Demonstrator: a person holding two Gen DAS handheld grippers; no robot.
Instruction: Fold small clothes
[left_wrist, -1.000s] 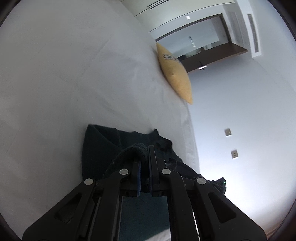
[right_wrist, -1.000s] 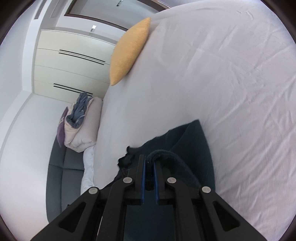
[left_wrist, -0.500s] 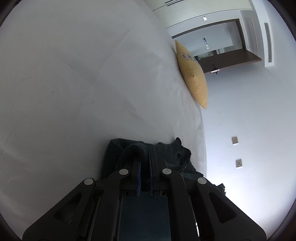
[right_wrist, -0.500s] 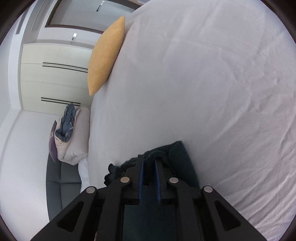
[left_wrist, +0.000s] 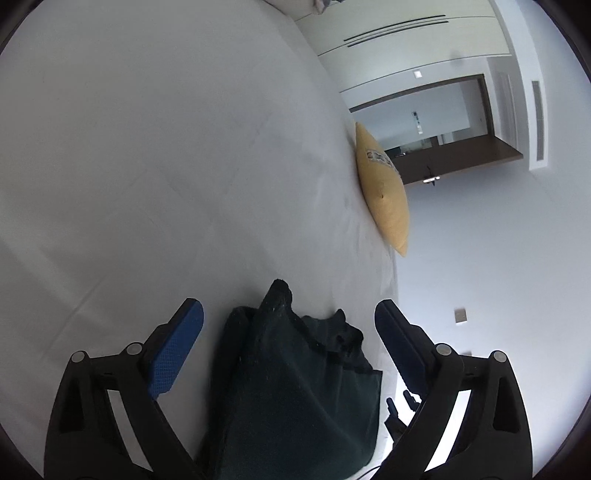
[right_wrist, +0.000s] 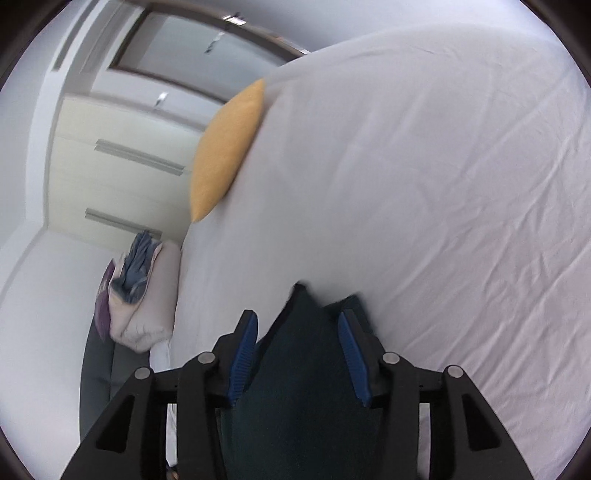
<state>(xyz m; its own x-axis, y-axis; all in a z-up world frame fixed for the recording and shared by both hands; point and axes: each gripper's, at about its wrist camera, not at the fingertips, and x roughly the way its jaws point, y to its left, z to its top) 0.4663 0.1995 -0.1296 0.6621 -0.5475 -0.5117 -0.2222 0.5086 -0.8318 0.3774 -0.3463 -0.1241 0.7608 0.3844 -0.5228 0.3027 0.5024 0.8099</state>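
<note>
A white-sheeted bed (left_wrist: 147, 166) carries a dark garment (left_wrist: 295, 387) and yellow cushion (left_wrist: 384, 195).

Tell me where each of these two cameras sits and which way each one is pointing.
Left wrist view: sits on the left gripper, looking forward along its open blue fingers across the white bed, over the dark garment lying between them.
Right wrist view: sits on the right gripper, looking along its open fingers over the same dark garment, with bedding piled on a grey sofa to the left.
Shared: the garment, the bed and the yellow cushion.
</note>
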